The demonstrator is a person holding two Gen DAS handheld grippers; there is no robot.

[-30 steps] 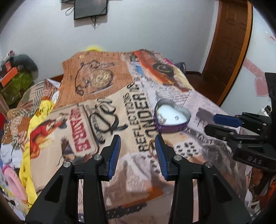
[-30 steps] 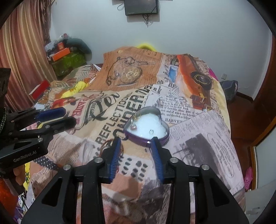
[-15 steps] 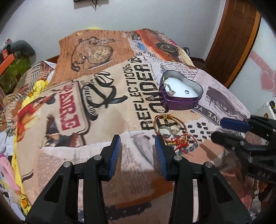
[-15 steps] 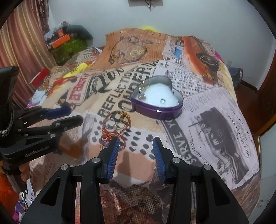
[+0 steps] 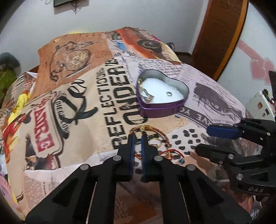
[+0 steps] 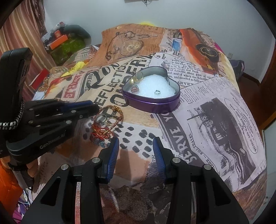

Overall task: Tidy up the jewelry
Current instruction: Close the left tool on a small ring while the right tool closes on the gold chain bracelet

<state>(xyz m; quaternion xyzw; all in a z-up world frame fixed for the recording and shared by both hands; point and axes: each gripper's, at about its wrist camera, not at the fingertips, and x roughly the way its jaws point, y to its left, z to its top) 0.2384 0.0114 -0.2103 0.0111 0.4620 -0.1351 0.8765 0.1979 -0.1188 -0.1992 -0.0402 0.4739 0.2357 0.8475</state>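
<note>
Left hand-held gripper (image 5: pixel 137 137), jaws nearly closed, noses into the tangled gold-and-red bracelets and rings (image 5: pixel 151 143) just beside the purple heart-shaped tin (image 5: pixel 162 106); right hand-held gripper (image 6: pixel 136 144) waits open.

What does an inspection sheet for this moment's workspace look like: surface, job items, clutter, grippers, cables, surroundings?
Surface: printed bedspread, newspaper and pocket-watch motifs.
Job's things: purple heart tin, open, white foam lining, holding a small ring and a pendant piece; jewelry pile of bangles, rings and red cord lies on the spread beside the tin.
Clutter: boxes and bags against the far wall.
Grippers: left gripper narrowed at the pile, grasp unclear; right gripper open, off the pile.
Cables: cords dangle from the wall-mounted screen.
Surroundings: curtain, wooden door.
</note>
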